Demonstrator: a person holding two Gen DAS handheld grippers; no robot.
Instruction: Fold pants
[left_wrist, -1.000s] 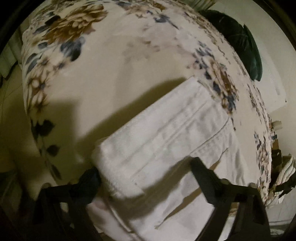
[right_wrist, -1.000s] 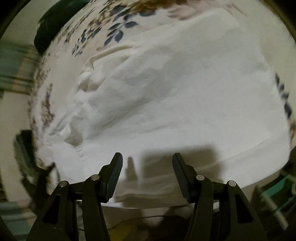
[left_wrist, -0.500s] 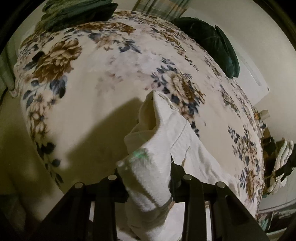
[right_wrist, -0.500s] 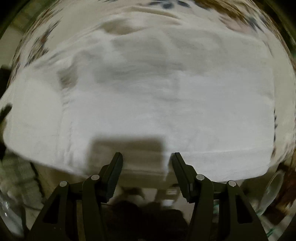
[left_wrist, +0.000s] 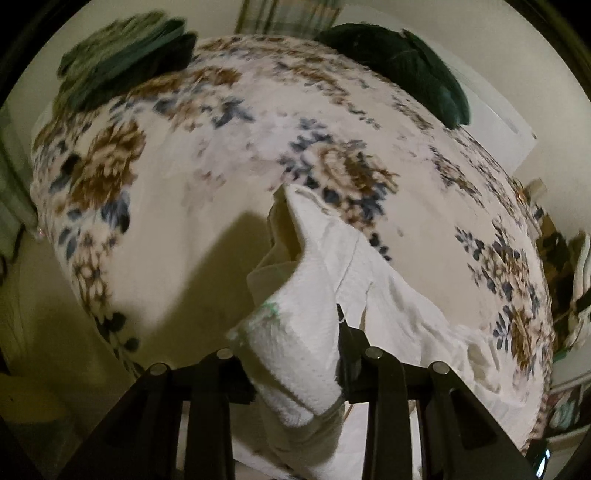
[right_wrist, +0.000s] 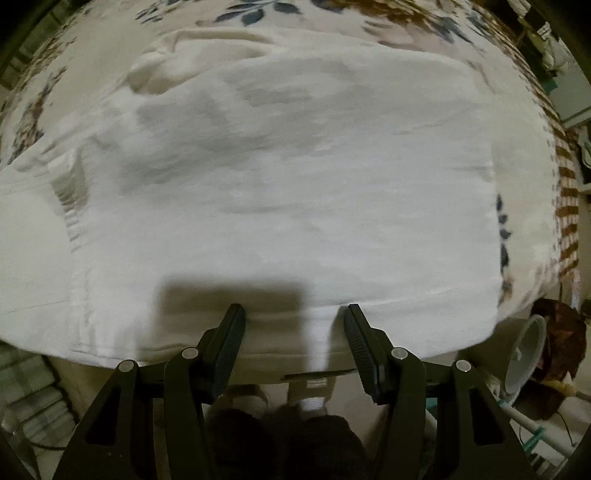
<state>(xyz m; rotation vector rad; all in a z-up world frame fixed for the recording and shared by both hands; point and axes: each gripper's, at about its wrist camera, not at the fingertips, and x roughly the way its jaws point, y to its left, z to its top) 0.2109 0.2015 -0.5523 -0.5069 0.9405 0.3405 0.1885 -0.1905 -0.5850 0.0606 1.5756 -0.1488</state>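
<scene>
White pants (right_wrist: 288, 177) lie spread flat on a floral bedspread (left_wrist: 207, 155). In the left wrist view my left gripper (left_wrist: 295, 358) is shut on a bunched end of the pants (left_wrist: 303, 317) and holds it lifted above the bed, the cloth trailing down to the right. In the right wrist view my right gripper (right_wrist: 295, 332) is open and empty, its fingers just over the near hem of the pants at the bed's edge.
Dark green pillows (left_wrist: 406, 66) and a green folded cloth (left_wrist: 122, 62) lie at the far end of the bed. A white fan (right_wrist: 524, 354) and clutter stand on the floor right of the bed. The bed's near edge (right_wrist: 258, 360) lies under the right gripper.
My left gripper has shut on the pants end and lifted it up off the bed. My right gripper has shifted along the near hem, staying open.
</scene>
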